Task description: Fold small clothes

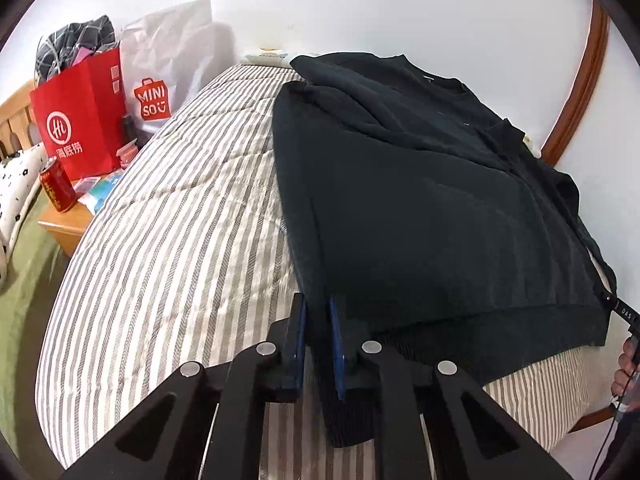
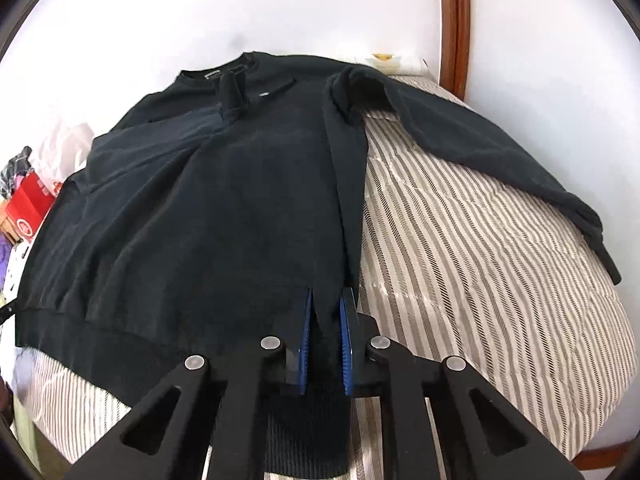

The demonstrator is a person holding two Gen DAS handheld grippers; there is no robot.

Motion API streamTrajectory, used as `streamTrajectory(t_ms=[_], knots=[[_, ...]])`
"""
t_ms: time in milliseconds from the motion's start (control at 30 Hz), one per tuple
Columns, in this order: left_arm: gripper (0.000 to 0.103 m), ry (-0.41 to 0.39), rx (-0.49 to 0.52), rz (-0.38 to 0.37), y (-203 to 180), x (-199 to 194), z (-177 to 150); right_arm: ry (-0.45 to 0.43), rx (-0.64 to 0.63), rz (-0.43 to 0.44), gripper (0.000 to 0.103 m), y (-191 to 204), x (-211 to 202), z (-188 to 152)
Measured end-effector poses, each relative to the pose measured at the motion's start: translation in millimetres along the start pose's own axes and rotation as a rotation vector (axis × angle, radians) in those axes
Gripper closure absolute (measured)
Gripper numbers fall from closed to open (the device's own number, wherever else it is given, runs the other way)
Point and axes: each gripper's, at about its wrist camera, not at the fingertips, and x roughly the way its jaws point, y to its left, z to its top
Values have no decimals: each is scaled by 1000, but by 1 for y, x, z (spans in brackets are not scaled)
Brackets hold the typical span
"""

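Observation:
A black sweatshirt (image 1: 420,208) lies spread on a striped bed cover (image 1: 180,240). Its left sleeve is folded across the chest. My left gripper (image 1: 318,304) is shut on the sweatshirt's hem at its left corner. In the right wrist view the same sweatshirt (image 2: 224,216) fills the middle, and its right sleeve (image 2: 480,148) stretches out over the bed to the right. My right gripper (image 2: 327,298) is shut on the hem at the right corner. The ribbed hem hangs down between both pairs of fingers.
A red paper bag (image 1: 80,120), a white Miniso bag (image 1: 168,64) and a red can (image 1: 58,190) stand on a bedside table at the left. A white wall and a brown wooden frame (image 1: 580,88) lie beyond the bed. The striped cover (image 2: 480,272) shows at the right.

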Motion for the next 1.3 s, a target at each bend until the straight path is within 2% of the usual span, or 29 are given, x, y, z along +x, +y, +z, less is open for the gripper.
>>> streamTrajectory(t_ms=[200, 400, 500, 600, 633, 667, 700, 733, 933, 1000, 1200, 1300], knots=[[93, -9, 12, -5, 2, -18, -12, -6, -44, 3, 91, 6, -21, -8], [92, 13, 34, -5, 0, -22, -22, 19, -64, -17, 90, 7, -23, -12], [87, 28, 23, -11, 0, -18, -16, 27, -65, -38, 82, 8, -19, -4], [78, 19, 6, 13, 1, -19, -7, -2, -75, -59, 63, 12, -22, 12], [71, 13, 11, 22, 0, -18, -4, -21, -79, -62, 56, 16, -26, 15], [67, 9, 15, 31, -1, -17, 1, -41, -87, -68, 53, 20, -28, 23], [58, 4, 14, 38, -2, -16, 6, -52, -96, -64, 49, 25, -27, 32], [55, -3, 11, 39, -3, -15, 10, -58, -101, -57, 49, 30, -24, 43], [54, -15, 11, 54, -8, 4, 46, -86, -111, 22, 49, 66, 5, 105], [54, -13, 9, 82, -7, 15, 61, -86, -110, 57, 48, 78, 21, 128], [54, -18, -1, 140, 2, 45, 98, -47, -106, 69, 48, 102, 76, 180], [54, -10, 3, 164, 4, 64, 115, -18, -112, 70, 48, 111, 103, 195]])
